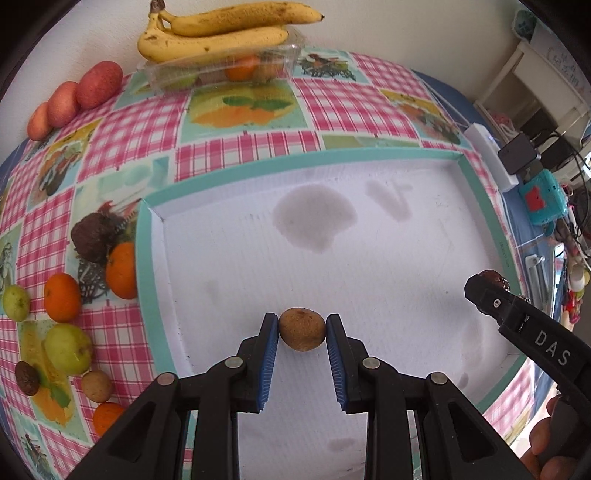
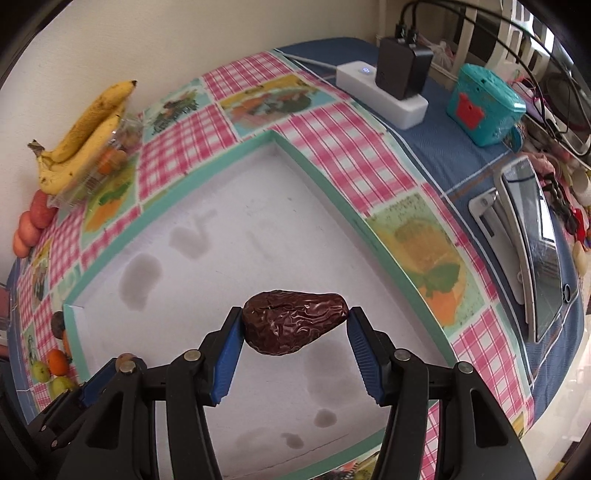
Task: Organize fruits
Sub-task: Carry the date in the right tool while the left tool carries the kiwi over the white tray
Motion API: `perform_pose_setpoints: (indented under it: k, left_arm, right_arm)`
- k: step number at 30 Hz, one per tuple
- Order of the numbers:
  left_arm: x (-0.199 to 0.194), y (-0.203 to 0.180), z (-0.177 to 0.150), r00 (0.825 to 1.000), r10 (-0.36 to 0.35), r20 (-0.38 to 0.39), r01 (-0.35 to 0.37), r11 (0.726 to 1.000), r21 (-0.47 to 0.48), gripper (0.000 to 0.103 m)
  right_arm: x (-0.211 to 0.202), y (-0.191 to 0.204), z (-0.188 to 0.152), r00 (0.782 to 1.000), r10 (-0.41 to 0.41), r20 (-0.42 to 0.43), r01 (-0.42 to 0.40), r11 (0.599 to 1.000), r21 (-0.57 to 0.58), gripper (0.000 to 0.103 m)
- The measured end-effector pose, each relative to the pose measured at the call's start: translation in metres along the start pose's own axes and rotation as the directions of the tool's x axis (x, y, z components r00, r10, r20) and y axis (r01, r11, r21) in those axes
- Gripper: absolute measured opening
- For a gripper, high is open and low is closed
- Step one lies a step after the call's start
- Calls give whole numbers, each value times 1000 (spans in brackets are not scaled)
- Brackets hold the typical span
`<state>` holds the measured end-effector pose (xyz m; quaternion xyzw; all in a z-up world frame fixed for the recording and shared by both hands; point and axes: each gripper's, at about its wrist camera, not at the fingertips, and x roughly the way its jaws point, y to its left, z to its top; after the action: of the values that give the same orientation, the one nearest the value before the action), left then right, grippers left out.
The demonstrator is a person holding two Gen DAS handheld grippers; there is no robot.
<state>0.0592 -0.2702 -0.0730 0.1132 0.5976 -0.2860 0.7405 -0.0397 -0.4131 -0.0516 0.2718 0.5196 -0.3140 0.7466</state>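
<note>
Left wrist: left gripper point(image 1: 301, 329) fingers clamped on a small brown fruit point(image 1: 301, 329) held over the empty white tray point(image 1: 369, 258). Right gripper point(image 2: 295, 325) fingers clamped on a date point(image 2: 293, 321), also over the tray. Step looks like placing; next, lower and release. Clear tub point(image 1: 221, 70) holds fruit, bananas point(image 1: 221, 33) on top.

The date point(image 2: 294, 320) looks glossy and wrinkled; the small brown fruit point(image 1: 301, 329) matt and rough. The tray point(image 1: 192, 188) is stained white board, the tablecloth point(image 1: 236, 125) printed.
</note>
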Motion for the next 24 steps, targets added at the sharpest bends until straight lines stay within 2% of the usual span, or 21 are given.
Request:
perform_pose_setpoints:
  k: [24]
  left_arm:
    - [6,-2,0,1000,5,-4,-5,1000,12,29]
  right_arm:
    - [15,-5,-6,997,-59,-45,59,998,-11,58]
